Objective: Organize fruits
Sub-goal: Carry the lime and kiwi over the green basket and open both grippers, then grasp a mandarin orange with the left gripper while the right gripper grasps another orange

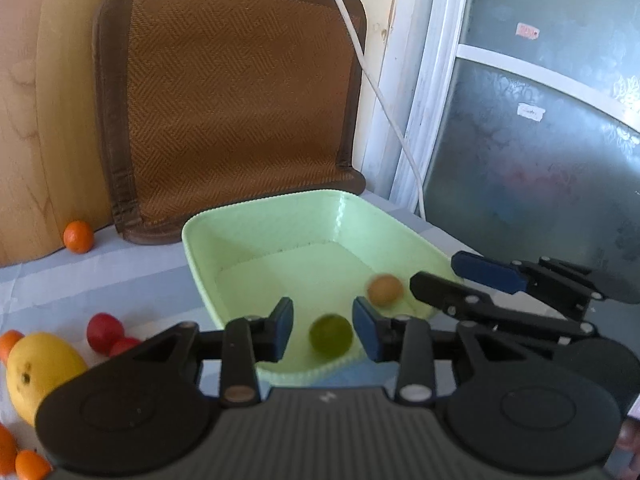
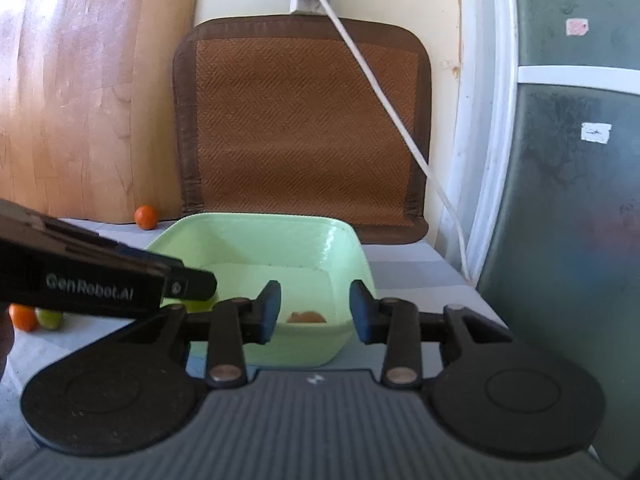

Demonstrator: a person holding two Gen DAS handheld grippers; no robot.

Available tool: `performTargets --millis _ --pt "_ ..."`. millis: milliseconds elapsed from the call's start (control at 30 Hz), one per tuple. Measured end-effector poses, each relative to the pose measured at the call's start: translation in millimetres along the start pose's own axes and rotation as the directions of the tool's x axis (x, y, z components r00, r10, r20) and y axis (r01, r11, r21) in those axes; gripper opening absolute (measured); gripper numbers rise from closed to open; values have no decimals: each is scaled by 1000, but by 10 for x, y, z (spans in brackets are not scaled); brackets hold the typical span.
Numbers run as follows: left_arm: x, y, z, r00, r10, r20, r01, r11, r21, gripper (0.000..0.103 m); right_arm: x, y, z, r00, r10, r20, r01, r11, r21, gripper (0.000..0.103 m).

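Both fruits look loose and blurred, so they may roll: the green fruit point(image 1: 331, 335) sits near the tray's point(image 1: 192, 240) front wall, the tan fruit point(image 1: 385, 289) further back toward the right wall. Bump the tray rim with either hand-held gripper and it could slide on the table point(image 1: 100, 272).

Your left hand-held gripper point(image 1: 323, 330) is spread, pads clear of the green fruit, which shows in the gap between them. Your right hand-held gripper point(image 2: 315, 311) is spread too, pinching nothing; the tan fruit point(image 2: 306, 317) lies low in the tray beyond it. The two grippers sit close over the tray, so pulling out carelessly risks a clash.

Tray is pale green, shallow, with a ribbed rim. Green fruit is round and smooth; the tan one is smaller. Left on the table: mango point(image 1: 40, 372), red fruits point(image 1: 106, 332), an orange point(image 1: 78, 236) by the mat point(image 1: 228, 100).
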State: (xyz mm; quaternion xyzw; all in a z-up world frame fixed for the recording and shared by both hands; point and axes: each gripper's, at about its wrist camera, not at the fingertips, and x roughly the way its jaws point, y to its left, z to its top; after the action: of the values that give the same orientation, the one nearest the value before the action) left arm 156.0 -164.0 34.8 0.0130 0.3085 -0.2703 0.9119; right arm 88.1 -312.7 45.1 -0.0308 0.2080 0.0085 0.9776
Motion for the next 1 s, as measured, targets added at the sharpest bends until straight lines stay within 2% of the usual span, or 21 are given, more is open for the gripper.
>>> performTargets --millis 200,300,400,500,600,633,800,1000 --pt "-636 215 -82 995 -29 96 32 999 -34 35 -207 12 5 999 33 36 -35 996 78 41" --pt "-1024 460 -224 991 -8 136 16 998 -60 35 -338 134 7 996 74 51 -79 993 92 40" --pt "-1373 747 -430 986 63 153 -48 994 -99 35 -442 328 -9 989 140 48 -144 985 93 40" --pt "-1584 1068 -615 976 172 137 -154 980 -129 35 -500 597 -47 977 211 32 -213 974 76 39" --pt "-1626 1383 -727 953 286 97 -267 949 -168 35 -486 900 -91 960 281 3 -281 958 55 39" --pt "-1615 1476 -746 950 301 88 -281 942 -182 35 -472 987 -107 954 301 -10 -300 953 52 39" --pt "-1453 1726 -787 955 290 63 -269 936 -228 35 -308 1364 -162 922 377 -92 -373 926 60 39" --pt "-1278 1768 -794 962 270 51 -251 939 -237 36 -200 1640 -173 898 409 -162 -411 911 24 39"
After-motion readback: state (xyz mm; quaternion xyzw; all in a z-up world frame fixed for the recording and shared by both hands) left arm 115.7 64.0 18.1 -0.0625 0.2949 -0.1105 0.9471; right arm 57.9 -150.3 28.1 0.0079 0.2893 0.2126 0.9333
